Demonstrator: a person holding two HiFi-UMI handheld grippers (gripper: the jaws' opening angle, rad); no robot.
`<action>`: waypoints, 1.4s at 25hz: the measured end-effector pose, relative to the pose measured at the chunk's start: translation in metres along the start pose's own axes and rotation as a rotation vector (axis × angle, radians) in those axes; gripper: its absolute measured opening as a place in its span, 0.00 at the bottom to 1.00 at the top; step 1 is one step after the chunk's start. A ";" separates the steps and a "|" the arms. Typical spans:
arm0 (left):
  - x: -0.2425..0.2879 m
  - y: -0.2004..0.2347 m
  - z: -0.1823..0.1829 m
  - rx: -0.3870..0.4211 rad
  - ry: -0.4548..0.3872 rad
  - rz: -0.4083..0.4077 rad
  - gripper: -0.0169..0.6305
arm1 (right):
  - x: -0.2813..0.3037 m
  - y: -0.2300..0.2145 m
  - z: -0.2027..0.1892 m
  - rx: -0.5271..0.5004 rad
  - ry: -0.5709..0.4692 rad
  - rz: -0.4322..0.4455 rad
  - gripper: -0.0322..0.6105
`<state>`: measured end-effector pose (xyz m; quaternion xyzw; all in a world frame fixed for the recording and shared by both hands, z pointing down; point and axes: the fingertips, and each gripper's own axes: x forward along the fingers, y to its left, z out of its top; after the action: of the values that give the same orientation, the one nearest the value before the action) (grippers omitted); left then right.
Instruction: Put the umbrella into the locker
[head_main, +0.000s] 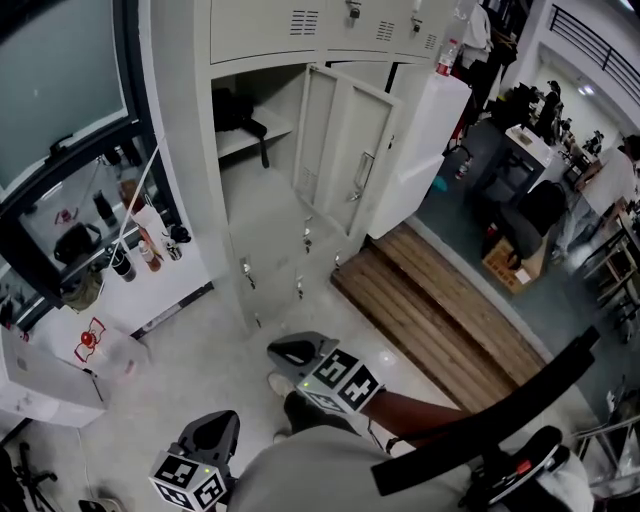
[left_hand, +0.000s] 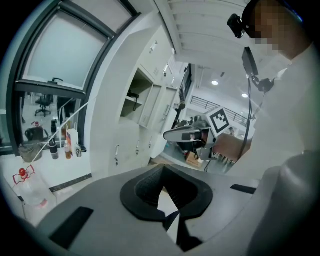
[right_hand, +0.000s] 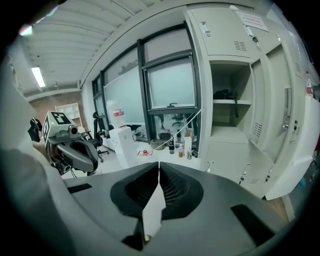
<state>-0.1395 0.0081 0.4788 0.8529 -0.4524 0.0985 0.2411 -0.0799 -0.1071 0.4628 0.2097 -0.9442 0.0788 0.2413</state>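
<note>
The locker (head_main: 262, 60) stands wide open, its door (head_main: 345, 150) swung out to the right. On its shelf lies a black umbrella (head_main: 236, 110), also seen small in the right gripper view (right_hand: 225, 94) and the left gripper view (left_hand: 132, 95). My right gripper (head_main: 292, 352) is low in front of the lockers, well short of the shelf, jaws shut with nothing between them (right_hand: 159, 165). My left gripper (head_main: 213, 432) hangs lower left near my body, its jaws (left_hand: 163, 168) closed together and empty. Each gripper shows in the other's view: the right gripper (left_hand: 184, 134), the left gripper (right_hand: 75, 150).
Closed lower locker doors (head_main: 275, 265) sit under the open one. A white ledge with bottles (head_main: 140, 250) and a plastic bag (head_main: 92, 345) are at the left. A wooden step (head_main: 440, 315) lies to the right, with chairs and desks (head_main: 530, 225) beyond.
</note>
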 end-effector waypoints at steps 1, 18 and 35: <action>0.000 -0.001 0.001 -0.007 0.001 0.002 0.04 | 0.000 0.002 0.000 -0.007 -0.001 0.004 0.08; 0.013 -0.009 0.002 -0.004 0.015 -0.018 0.04 | -0.007 0.008 -0.008 -0.024 0.001 0.020 0.08; 0.013 -0.007 -0.014 -0.005 0.026 -0.056 0.04 | -0.007 0.017 -0.022 -0.014 0.049 0.021 0.08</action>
<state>-0.1261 0.0089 0.4936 0.8633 -0.4254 0.1018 0.2517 -0.0720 -0.0834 0.4777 0.1959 -0.9407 0.0801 0.2650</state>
